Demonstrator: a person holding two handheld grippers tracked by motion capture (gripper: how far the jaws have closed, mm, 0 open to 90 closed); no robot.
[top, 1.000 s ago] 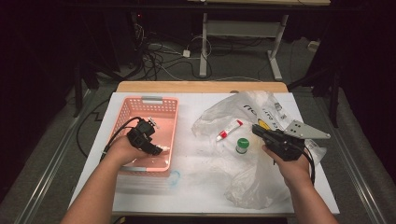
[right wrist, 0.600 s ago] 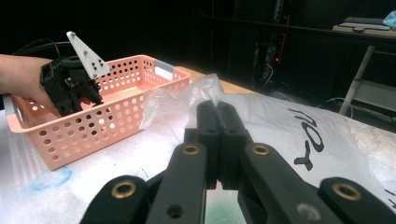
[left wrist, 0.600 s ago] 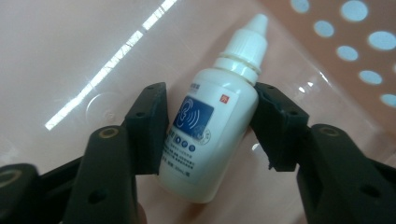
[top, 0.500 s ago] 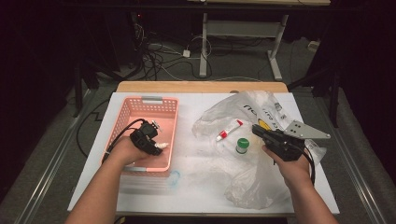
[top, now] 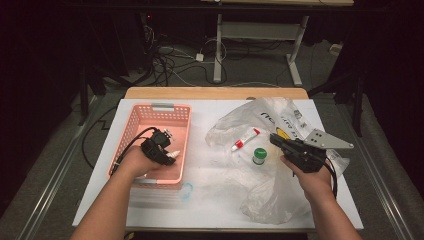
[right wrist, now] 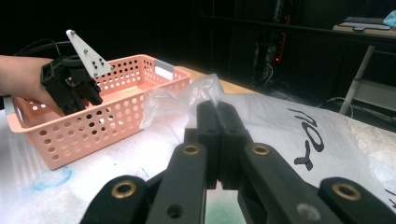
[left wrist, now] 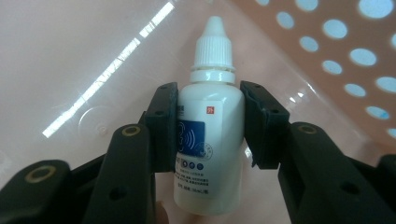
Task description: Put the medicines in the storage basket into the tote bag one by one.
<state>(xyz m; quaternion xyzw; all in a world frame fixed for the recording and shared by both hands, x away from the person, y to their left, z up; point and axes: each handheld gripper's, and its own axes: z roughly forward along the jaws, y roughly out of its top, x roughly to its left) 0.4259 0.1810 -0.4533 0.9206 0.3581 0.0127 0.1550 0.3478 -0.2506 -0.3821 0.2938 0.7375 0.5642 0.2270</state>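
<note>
The small white dropper bottle [left wrist: 211, 126] lies inside the pink basket [top: 150, 114], near its right wall, with its ribbed cap pointing away from the left tool [top: 167, 155]. In the left gripper view the bottle sits between the two black pads, which have just been closing and now meet its shoulders on either side, so the left tool is grasping the bottle; the blue-printed label faces up and the basket's glossy floor shows behind it. The person's left hand [top: 134, 162] reaches into the basket's near end from below.

The basket stands on the left part of the white bench [top: 210, 200], its grey-handled far end toward the back.

To its right, spread over the bench, lies a crumpled clear plastic bag [top: 265, 192] with black lettering. On or just beside the bag rest a white tube with a red cap [top: 245, 139] and, a little nearer, a small jar with a green lid [top: 259, 155], the two close together but apart.

The right tool [top: 274, 136] hovers just right of these, over the bag, pointing left, its jaws clenched together with nothing between them. The right hand [top: 312, 175] carries it from the near right.
</note>
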